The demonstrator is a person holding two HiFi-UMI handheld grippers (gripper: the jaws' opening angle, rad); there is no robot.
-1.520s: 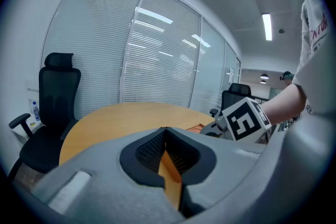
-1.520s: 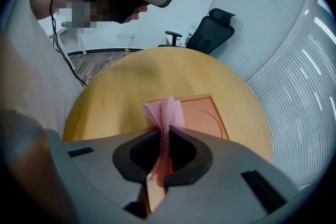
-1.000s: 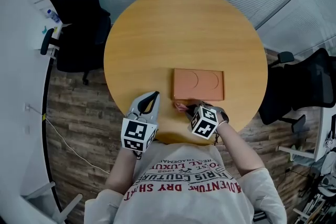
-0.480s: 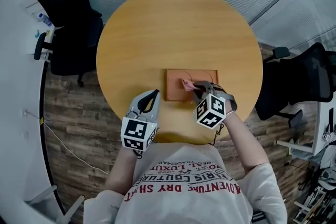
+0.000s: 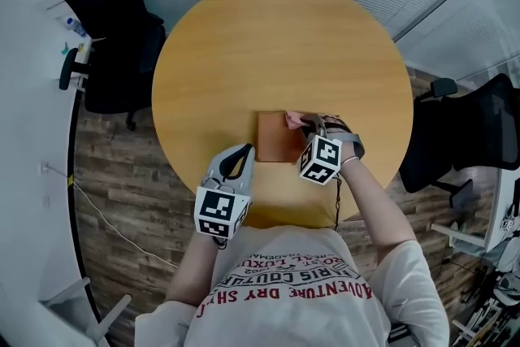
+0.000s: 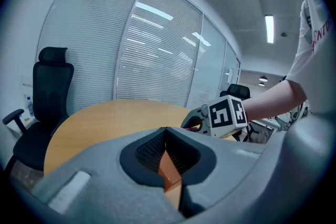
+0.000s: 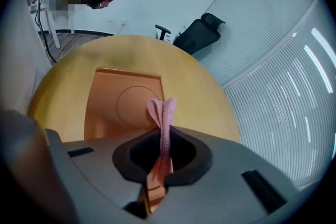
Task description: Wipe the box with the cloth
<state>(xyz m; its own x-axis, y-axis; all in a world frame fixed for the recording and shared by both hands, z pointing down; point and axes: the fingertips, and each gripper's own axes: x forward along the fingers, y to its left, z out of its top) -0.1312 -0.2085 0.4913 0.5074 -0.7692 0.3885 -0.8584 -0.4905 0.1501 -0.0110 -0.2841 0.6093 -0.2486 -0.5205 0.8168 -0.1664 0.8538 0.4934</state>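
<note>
Pink cloth (image 7: pixel 163 113) clamped in right tongs (image 5: pixel 313 124) over box (image 5: pixel 275 140), partly hidden; left tongs (image 5: pixel 243 149) seemingly together.

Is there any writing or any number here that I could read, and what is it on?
"ADVENTURE DRY SH…": red print, upside down and cut off, on the person's T-shirt.
"…RIS COUTURE": the line above it; the smaller lines are too blurred.
Left gripper and right gripper cubes: black square markers, no words.
Box, cloth: none.
</note>
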